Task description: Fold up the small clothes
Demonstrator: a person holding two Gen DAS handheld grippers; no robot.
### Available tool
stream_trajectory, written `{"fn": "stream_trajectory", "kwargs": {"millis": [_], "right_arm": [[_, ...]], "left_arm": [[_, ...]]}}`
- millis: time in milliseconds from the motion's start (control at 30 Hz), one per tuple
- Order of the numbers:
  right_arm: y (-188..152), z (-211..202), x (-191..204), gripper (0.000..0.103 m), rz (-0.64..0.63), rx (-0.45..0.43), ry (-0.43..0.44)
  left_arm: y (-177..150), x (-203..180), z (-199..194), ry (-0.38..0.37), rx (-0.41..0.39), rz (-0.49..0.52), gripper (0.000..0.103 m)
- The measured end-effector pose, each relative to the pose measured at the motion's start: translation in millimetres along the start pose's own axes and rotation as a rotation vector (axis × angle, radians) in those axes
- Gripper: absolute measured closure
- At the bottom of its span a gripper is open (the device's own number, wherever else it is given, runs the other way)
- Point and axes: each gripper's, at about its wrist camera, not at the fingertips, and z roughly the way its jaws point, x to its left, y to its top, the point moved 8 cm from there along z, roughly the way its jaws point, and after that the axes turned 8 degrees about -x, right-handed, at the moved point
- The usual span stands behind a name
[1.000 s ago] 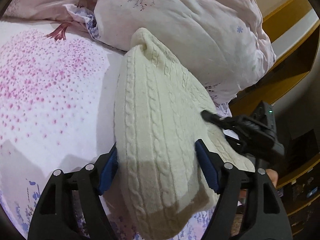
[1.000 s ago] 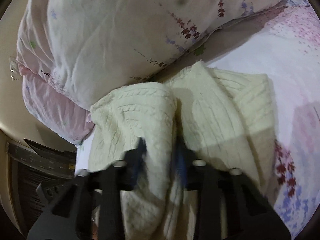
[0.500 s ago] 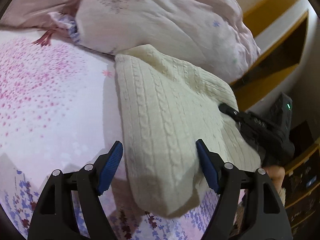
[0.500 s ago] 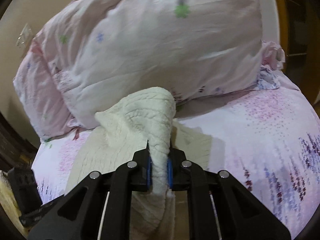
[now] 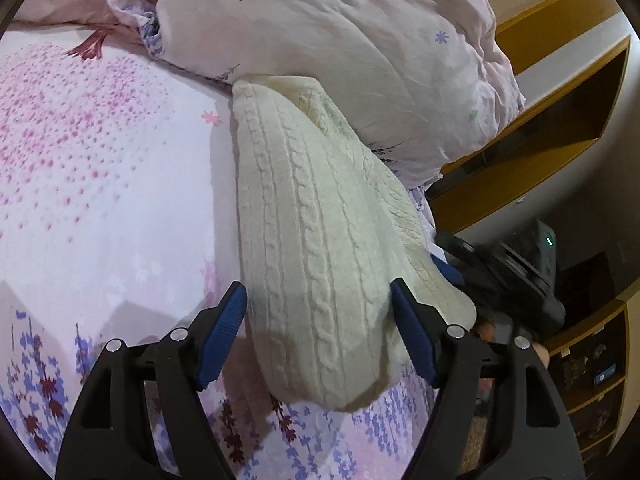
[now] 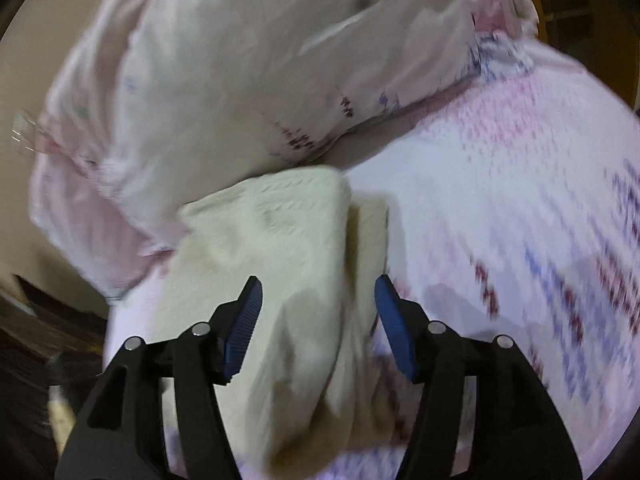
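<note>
Cream cable-knit sweater (image 5: 320, 248) lies folded in a long bundle on the floral bedsheet (image 5: 100, 184), its far end butting against the pink floral duvet (image 5: 340, 40). Left gripper (image 5: 318, 322): blue-padded fingers spread wide, straddling the sweater's near end; whether the pads touch the knit cannot be told. Right gripper (image 6: 318, 320): jaws opening, knit lying loose between them, pads clear of it; view motion-blurred. Wooden shelving (image 5: 560, 92) stands beyond the bed at right.
</note>
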Motion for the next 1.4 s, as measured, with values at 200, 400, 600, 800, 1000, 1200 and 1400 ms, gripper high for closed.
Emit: {"fn": "stream_trajectory", "kwargs": {"millis": [200,400,600,800,1000,1200,1400], "right_arm": [[-39.8,-15.2,18.1,0.047,-0.059,0.043,0.074],[-50.3,-26.0,22.3,0.093,-0.237,-0.025,-0.055],[-61.7,-13.7,-11.3,0.093,-0.204,-0.003,-0.124],[-47.0,-26.1,-11.2,0.056,-0.104,-0.003,-0.055],[3.5,-12.0,-11.7,0.047,0.013,-0.052,0.009],[30.6,33.5,-17.0,0.047,0.065,-0.001,-0.004],[33.5,61.8,-16.8,0.075,0.052,0.048,-0.017]], "left_arm": [[-8.9,2.2,-2.5,0.024,0.01,-0.007,0.034],[-21.5,1.4,1.5,0.073,0.033,0.022,0.041],[-29.1,-7.9,7.5,0.142,0.036,0.104,0.041],[-14.6,-3.1,-0.7,0.085,0.069,-0.004,0.036],[17.8,6.5,3.8,0.108,0.065,-0.048,0.027],[51.5,17.2,33.3,0.119,0.087,-0.098,0.027],[71.8,23.6,60.1,0.126,0.083,-0.13,0.028]]}}
